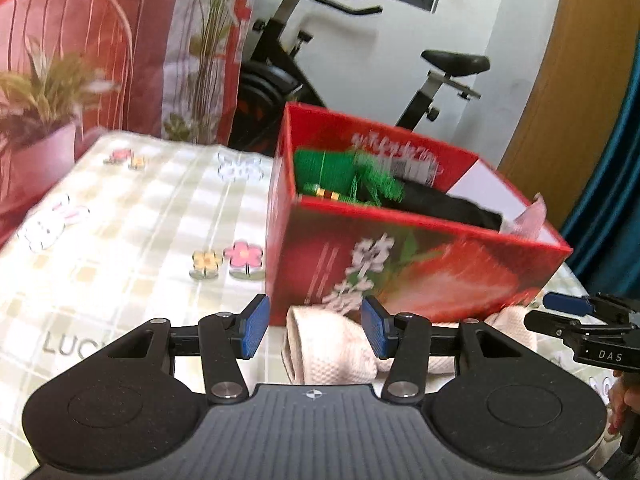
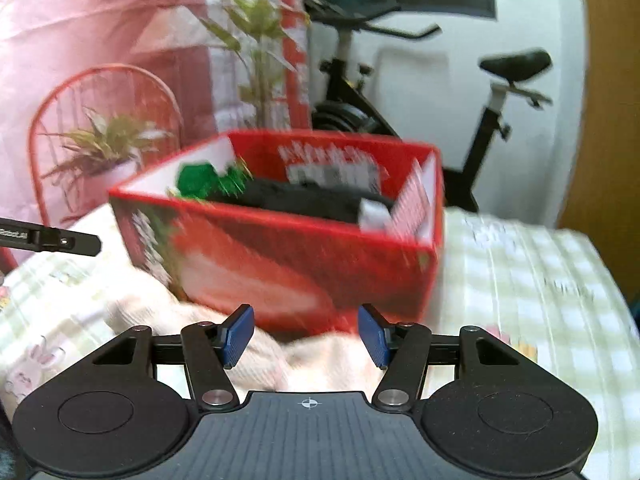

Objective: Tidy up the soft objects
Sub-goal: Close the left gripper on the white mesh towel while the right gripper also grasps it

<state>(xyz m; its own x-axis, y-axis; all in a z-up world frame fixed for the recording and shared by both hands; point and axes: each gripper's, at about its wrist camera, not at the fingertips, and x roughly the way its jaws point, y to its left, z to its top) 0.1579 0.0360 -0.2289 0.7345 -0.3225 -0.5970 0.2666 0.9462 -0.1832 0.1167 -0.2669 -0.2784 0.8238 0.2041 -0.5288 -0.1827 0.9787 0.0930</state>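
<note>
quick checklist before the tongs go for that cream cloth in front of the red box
1. Left tongs open: ok, blue pads stand apart.
2. Right tongs open: ok, pads apart, nothing held.
3. Cream cloth within both tongs' line: ok, it lies on the checked tablecloth right ahead of each.
4. Cloth free of the red box: cannot tell, it lies against the box's front wall and the contact line is blurred.
5. Room in the box: ok, a green item and a black item lie below the rim.
6. Tongs clear of each other: ok, they appear apart.
</note>
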